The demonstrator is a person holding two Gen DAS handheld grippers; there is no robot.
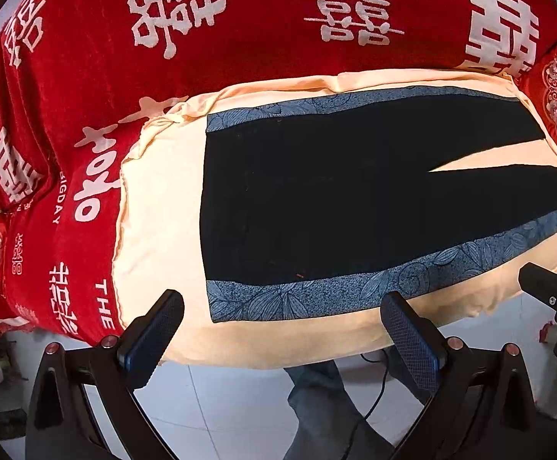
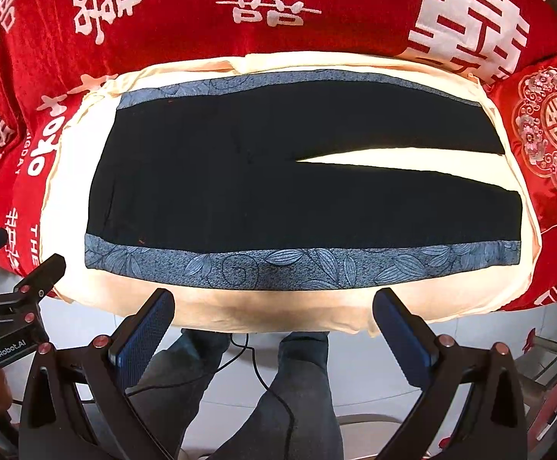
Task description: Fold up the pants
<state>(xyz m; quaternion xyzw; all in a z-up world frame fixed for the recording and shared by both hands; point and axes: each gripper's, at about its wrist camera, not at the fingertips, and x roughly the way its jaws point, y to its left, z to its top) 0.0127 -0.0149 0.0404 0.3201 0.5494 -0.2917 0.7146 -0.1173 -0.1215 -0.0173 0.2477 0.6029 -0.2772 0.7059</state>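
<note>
The black pants [image 2: 263, 176] with blue leaf-print side stripes lie flat on a cream sheet [image 2: 217, 306], just ahead of both tongs. The left tongs [image 1: 282, 310] and right tongs [image 2: 274, 306] gape wide, holding nothing.

Pants [image 2: 263, 176] flat on sheet [image 2: 209, 306], waist at 9 o'clock, legs toward 3; blanket [image 2: 186, 34] behind at 12.

The left gripper [image 1: 282, 312] hangs with its jaws spread wide, gripping nothing; the right gripper [image 2: 274, 308] likewise gapes wide, seemingly level with it; the person's legs [image 2: 301, 375] stand below.
</note>
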